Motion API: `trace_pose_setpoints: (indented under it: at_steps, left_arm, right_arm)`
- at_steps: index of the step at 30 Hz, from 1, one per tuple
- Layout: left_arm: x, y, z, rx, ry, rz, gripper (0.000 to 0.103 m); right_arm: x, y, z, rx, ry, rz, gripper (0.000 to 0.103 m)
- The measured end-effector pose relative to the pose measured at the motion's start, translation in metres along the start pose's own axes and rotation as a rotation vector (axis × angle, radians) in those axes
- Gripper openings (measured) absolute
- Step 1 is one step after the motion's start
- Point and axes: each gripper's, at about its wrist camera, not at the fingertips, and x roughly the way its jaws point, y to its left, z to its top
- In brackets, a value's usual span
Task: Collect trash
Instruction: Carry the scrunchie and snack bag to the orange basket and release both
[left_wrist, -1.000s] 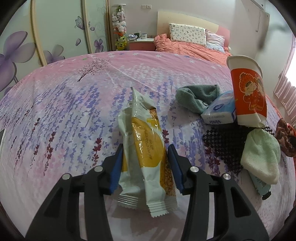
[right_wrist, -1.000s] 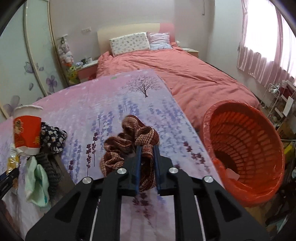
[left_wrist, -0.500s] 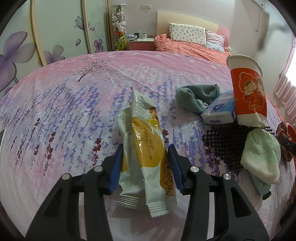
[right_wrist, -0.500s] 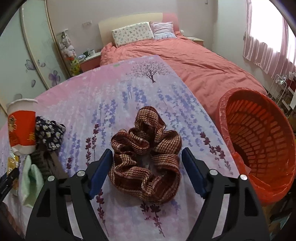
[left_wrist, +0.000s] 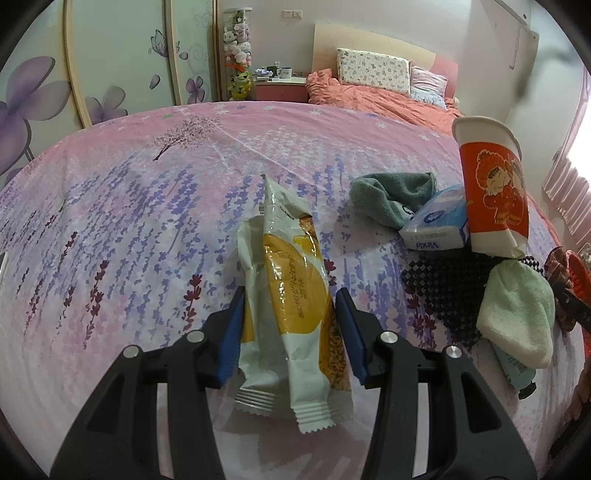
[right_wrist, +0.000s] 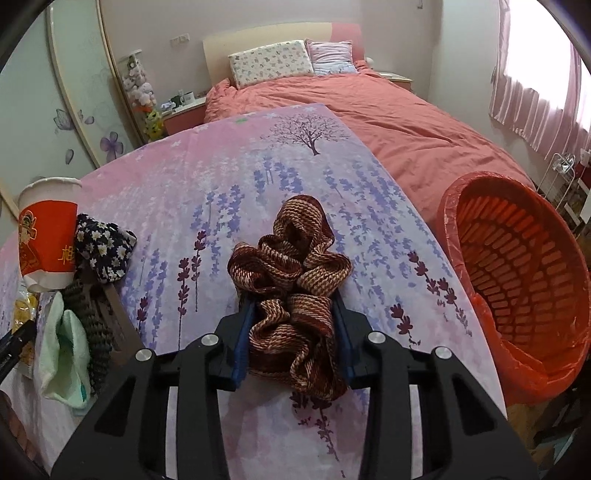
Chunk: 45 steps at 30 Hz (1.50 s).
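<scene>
A white and yellow snack wrapper (left_wrist: 291, 295) lies on the lavender-print cloth between the jaws of my left gripper (left_wrist: 290, 328), which stand close on both sides of it; I cannot tell if they press it. My right gripper (right_wrist: 293, 332) has its jaws closed against a brown woven scrunchie (right_wrist: 291, 273). A red and white paper cup (left_wrist: 491, 192) stands at the right in the left wrist view and also shows in the right wrist view (right_wrist: 46, 240). An orange trash basket (right_wrist: 517, 258) with a liner stands off the table's right edge.
Right of the wrapper lie a grey-green sock (left_wrist: 391, 195), a tissue pack (left_wrist: 437, 225), a black mesh cloth (left_wrist: 447, 284) and a pale green sock (left_wrist: 517, 314). A floral dark cloth (right_wrist: 103, 251) lies by the cup. A bed with a pink cover (right_wrist: 388, 114) stands behind.
My right gripper opened wide around the scrunchie, then narrowed onto it and moved closer. The left gripper and the wrapper have not moved.
</scene>
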Motion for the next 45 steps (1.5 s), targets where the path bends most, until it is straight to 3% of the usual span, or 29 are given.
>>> trace_pose_setpoints:
  at_steps: [7,16,19,25,30,45]
  left_arm:
    - [-0.001,0.014,0.001,-0.026,-0.007,-0.041,0.048]
    - [0.001,0.010,0.002,0.015,0.000,-0.018,0.050]
    - [0.000,0.007,0.001,0.063,0.005,-0.008,0.048]
    - [-0.005,0.011,-0.004,0.059,0.001,-0.004,0.041]
    - [-0.009,0.009,-0.008,0.062,-0.001,-0.023,0.034]
    - [-0.070,-0.012,-0.008,0.093,-0.082,-0.075,0.033]
  right_arm:
    - [0.001,-0.001,0.001,0.015,-0.001,0.022,0.038]
    - [0.002,-0.005,0.001,0.009,0.000,0.030,0.043]
    - [0.002,-0.009,0.001,0.014,-0.003,0.060,0.044]
    - [-0.002,-0.018,-0.002,0.053,-0.010,0.097,0.046]
    - [-0.009,-0.018,-0.008,0.025,-0.015,0.090,0.030]
    - [-0.049,-0.049,-0.013,0.046,-0.081,0.102,0.029]
